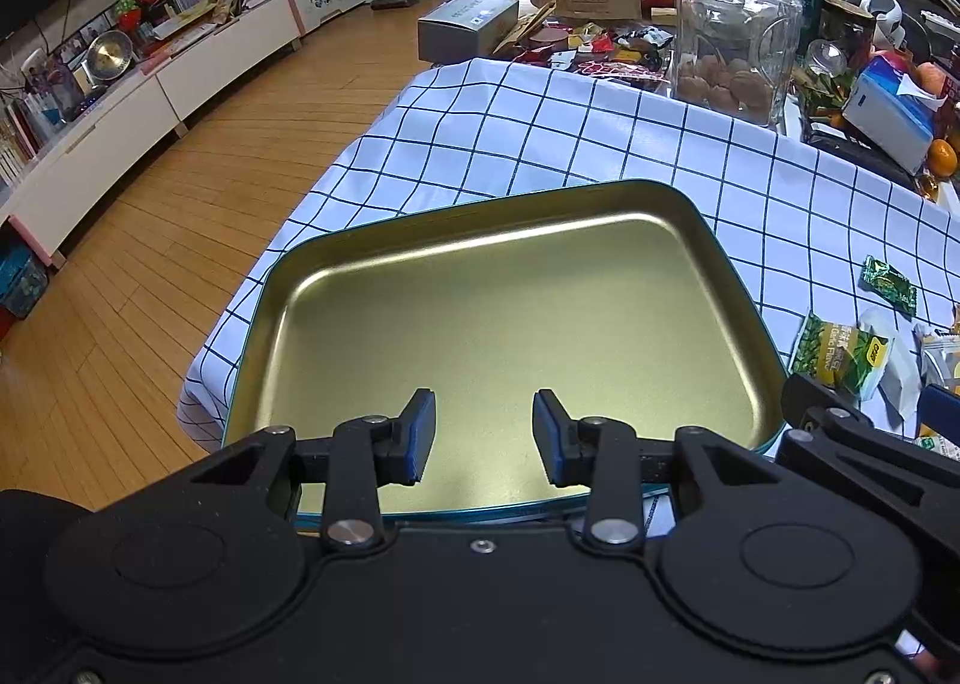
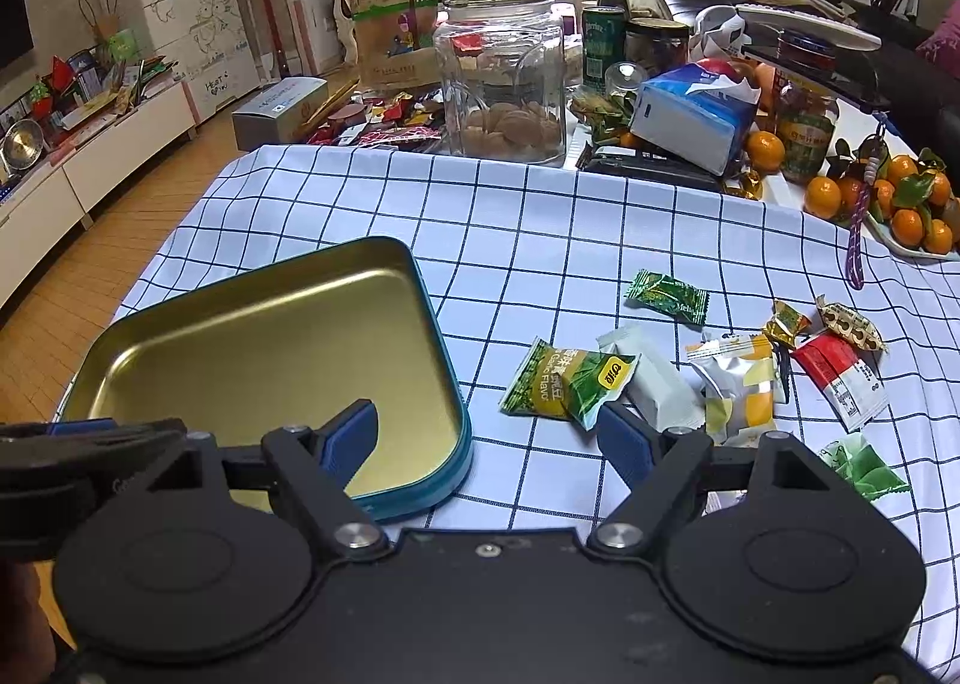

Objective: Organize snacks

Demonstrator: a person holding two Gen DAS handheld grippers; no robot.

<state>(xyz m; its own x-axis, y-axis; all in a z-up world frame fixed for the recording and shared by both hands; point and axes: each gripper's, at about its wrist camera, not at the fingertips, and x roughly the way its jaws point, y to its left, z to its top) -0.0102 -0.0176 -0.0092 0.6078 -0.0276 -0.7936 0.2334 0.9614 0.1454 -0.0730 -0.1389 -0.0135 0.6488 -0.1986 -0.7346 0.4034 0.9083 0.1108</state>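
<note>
You held the left hand-held gripper [image 1: 483, 438] released over the empty tin [image 1: 516, 324], apparently ready to steady it; right hand-held gripper [image 2: 489, 444] released, facing the garlic-flavour packet [image 2: 567, 381] beside the tin.

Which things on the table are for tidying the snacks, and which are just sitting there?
For the job:
- empty gold tin
- green snack packet
- small green candy
- white and yellow packets
- red packet
- left gripper and right gripper, both open

Just lying about:
- glass jar
- tissue pack
- oranges
- grey box
</note>
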